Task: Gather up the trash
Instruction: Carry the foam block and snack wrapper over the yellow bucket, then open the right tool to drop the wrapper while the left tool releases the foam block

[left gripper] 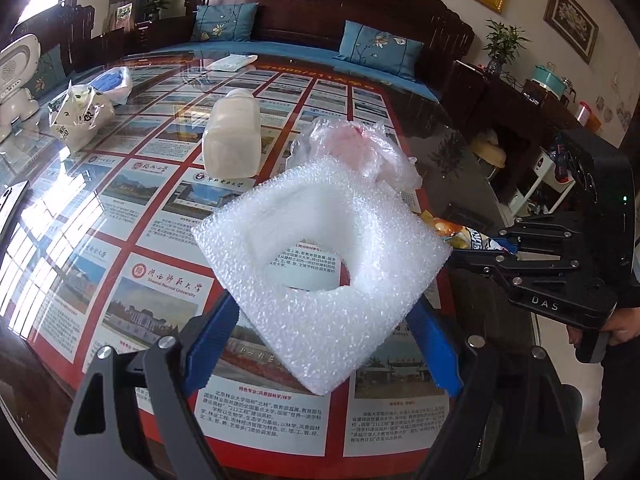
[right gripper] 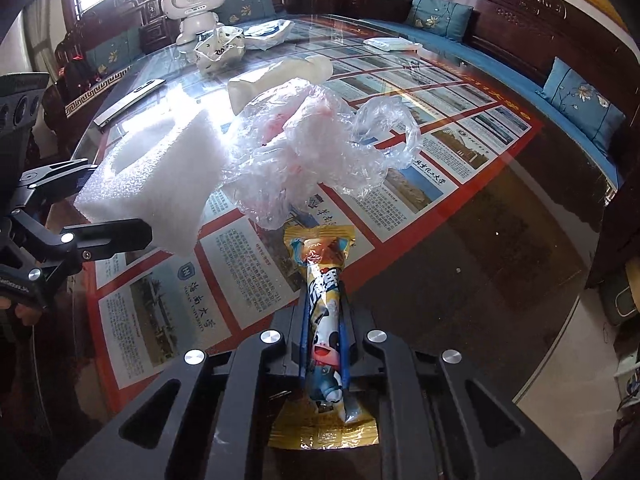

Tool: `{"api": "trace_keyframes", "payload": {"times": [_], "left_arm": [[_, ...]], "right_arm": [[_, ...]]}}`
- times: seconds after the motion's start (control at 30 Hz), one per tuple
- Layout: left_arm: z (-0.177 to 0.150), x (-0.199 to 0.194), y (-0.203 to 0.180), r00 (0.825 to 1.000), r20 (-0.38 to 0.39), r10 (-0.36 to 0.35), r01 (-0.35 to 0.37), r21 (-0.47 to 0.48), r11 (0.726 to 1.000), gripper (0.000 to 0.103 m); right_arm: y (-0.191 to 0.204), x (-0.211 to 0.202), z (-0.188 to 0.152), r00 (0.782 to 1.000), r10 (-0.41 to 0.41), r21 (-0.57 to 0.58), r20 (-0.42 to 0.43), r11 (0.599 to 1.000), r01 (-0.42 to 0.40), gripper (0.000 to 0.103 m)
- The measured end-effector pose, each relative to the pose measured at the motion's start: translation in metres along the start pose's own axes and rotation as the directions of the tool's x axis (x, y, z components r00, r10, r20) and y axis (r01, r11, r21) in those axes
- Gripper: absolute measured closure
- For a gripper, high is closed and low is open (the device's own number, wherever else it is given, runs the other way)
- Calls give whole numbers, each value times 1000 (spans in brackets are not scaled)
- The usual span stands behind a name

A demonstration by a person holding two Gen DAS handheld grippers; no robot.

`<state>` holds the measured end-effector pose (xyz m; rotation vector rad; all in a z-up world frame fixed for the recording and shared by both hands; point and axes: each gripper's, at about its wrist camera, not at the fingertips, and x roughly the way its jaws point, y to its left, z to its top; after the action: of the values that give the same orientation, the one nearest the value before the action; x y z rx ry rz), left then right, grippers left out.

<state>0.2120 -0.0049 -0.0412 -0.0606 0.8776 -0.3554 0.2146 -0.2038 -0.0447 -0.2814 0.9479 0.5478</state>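
My left gripper [left gripper: 320, 320] is shut on a white foam packing piece [left gripper: 320, 256] with a round hole, held above the glass table; the foam also shows in the right wrist view [right gripper: 156, 176]. My right gripper [right gripper: 324, 320] is shut on a yellow snack wrapper [right gripper: 324, 312] with a cartoon print; the gripper also shows at the right of the left wrist view [left gripper: 516, 248]. A crumpled clear plastic bag [right gripper: 312, 148] lies on the table just ahead of both grippers, also visible in the left wrist view [left gripper: 356, 148].
A whitish plastic jug [left gripper: 232, 136] lies on the table [left gripper: 120, 216] beyond the bag. Two white bags [left gripper: 80, 116] and a white robot toy [right gripper: 192, 4] stand at the far side. A flat white packet [left gripper: 232, 62] lies near the sofa [left gripper: 320, 56].
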Motion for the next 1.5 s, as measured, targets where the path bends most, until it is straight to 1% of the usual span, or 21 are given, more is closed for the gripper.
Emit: {"api": "trace_keyframes", "payload": {"times": [0.2,0.37,0.57,0.8,0.9,1.0,1.17,1.33,1.4,1.5], "left_arm": [[-5,-16,-5,1000,16,5,-5,18,1000,19],[-15,-32,-17,1000,13,-9,8,48,999,19],[-31,-47,-48,999,8,-46,45,105,993,19],[-44,-41,-100,994,-44,-105,111,176,978,19],[-46,-34,-130,987,-68,-142,154,211,965,19],[-49,-27,-168,980,-88,-177,194,261,946,19],[-55,-9,-237,957,-143,-252,286,333,899,19],[-69,15,-292,928,-214,-304,365,365,857,19],[-74,26,-311,919,-243,-312,385,370,845,19],[-81,39,-329,909,-276,-312,401,377,835,19]], "right_arm": [[-3,-16,-8,1000,22,23,12,999,-22,92],[3,-35,-17,999,24,14,26,1000,-25,92],[9,-60,-43,999,17,10,28,1000,-17,92],[-4,-96,-86,999,-24,51,39,998,22,92],[-21,-114,-116,998,-61,86,30,995,58,91],[-42,-131,-146,995,-97,139,20,986,93,91],[-76,-154,-198,988,-154,223,-10,963,152,91],[-103,-155,-244,982,-171,277,-76,943,186,91],[-111,-152,-258,981,-166,295,-98,937,188,91],[-122,-141,-278,979,-151,310,-134,932,186,91]]}}
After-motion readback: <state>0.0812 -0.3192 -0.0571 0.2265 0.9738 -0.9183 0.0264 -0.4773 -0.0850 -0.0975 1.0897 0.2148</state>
